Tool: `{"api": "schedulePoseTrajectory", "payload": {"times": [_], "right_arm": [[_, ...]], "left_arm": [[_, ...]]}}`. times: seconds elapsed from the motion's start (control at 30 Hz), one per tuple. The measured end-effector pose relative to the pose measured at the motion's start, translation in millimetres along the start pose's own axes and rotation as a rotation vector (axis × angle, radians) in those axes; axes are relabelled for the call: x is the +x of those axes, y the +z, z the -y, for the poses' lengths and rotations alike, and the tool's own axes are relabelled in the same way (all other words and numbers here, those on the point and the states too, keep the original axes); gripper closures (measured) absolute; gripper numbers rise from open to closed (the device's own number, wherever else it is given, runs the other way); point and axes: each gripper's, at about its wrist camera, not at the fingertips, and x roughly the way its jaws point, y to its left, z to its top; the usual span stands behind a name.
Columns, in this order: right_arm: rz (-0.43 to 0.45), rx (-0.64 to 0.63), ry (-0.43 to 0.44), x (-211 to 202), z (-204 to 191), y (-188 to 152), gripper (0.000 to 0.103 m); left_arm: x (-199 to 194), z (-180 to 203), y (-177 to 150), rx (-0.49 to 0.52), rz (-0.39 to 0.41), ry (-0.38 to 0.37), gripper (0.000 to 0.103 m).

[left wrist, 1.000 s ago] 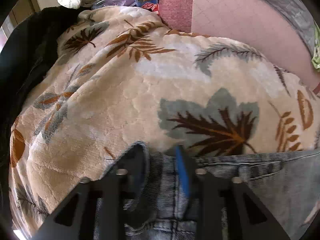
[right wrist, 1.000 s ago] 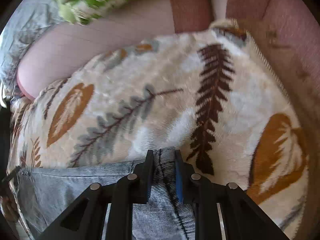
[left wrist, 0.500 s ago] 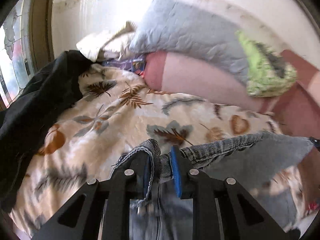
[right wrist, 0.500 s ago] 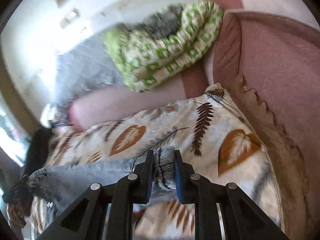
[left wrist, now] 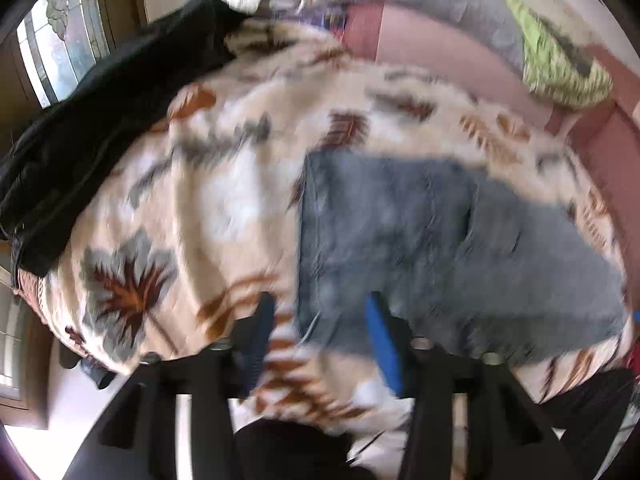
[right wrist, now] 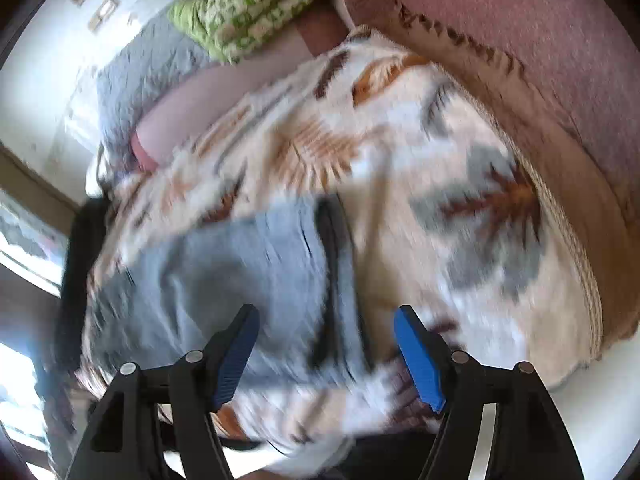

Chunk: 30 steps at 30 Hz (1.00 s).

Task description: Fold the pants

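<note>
The pants [left wrist: 440, 248], a blue-grey denim pair, lie folded into a compact block on a leaf-print blanket [left wrist: 192, 208] spread over a pink sofa [right wrist: 540, 48]. In the left wrist view, the left claw [left wrist: 320, 324] stands above the near left corner of the pants with its jaws apart and opening; the denim edge shows in the gap between the fingers, but neither pad presses on it. The bulk of the pants extends ahead and to the right of this claw, with the blanket showing to the left of it. In the right wrist view, the right claw [right wrist: 326, 344] also has its jaws wide and opening. The right-hand edge of the pants, marked by a dark fold line, runs through the gap between its fingers without contact from either pad. The rest of the denim lies ahead and to the left of this claw, and the bare blanket lies ahead and to the right. Both views are motion-blurred, so fine detail of the fabric cannot be resolved. A black garment [left wrist: 100, 120] lies at the blanket's edge, far to the left of the left claw. A green patterned cushion [right wrist: 248, 4] and a grey quilted cover [right wrist: 148, 68] rest against the sofa back, well beyond both claws. A window [left wrist: 60, 48] shows at the upper left of the left wrist view.
</note>
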Motion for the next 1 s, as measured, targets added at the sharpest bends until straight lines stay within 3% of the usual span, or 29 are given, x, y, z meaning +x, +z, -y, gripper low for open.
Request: {"api": "schedulePoseTrajectory", "payload": {"times": [0.1,0.17,0.27,0.33,0.37,0.5,0.57,0.67,0.7,0.8,0.87,1.0], "right_arm": [[-0.048,0.027,0.022,33,-14,35,0.029],[-0.108,0.055,0.004,61,-18,44,0.029],[-0.132,0.031,-0.070,93,-28,51,0.030],[-0.145,0.019,-0.114,105,-31,51,0.041],[-0.149,0.010,-0.132,106,-32,50,0.041],[-0.074,0.000,-0.174,82,-37,31,0.037],[-0.021,0.057,-0.115,56,-33,18,0.036],[0.002,0.222,0.112,24,-27,-21,0.032],[-0.005,0.255,0.152,23,-28,-33,0.031],[-0.082,0.329,0.219,41,-26,-58,0.030],[-0.062,0.395,0.203,54,-15,-60,0.030],[-0.071,0.523,0.252,79,-2,-59,0.030]], "left_arm": [[3,29,13,0.050,0.054,-0.004,0.034],[27,49,16,0.088,-0.004,0.050,0.033],[53,53,9,0.067,-0.074,0.055,0.033],[56,45,3,-0.002,-0.090,0.071,0.033],[53,37,0,-0.063,-0.096,0.054,0.033],[33,13,-15,-0.294,-0.092,-0.111,0.033],[38,9,-22,-0.377,-0.111,-0.159,0.033],[56,11,-25,-0.448,-0.141,-0.175,0.034],[59,12,-25,-0.465,-0.145,-0.175,0.034],[68,18,-18,-0.513,-0.124,-0.190,0.033],[73,23,-15,-0.533,-0.123,-0.191,0.033],[86,22,-7,-0.600,-0.117,-0.164,0.035]]}}
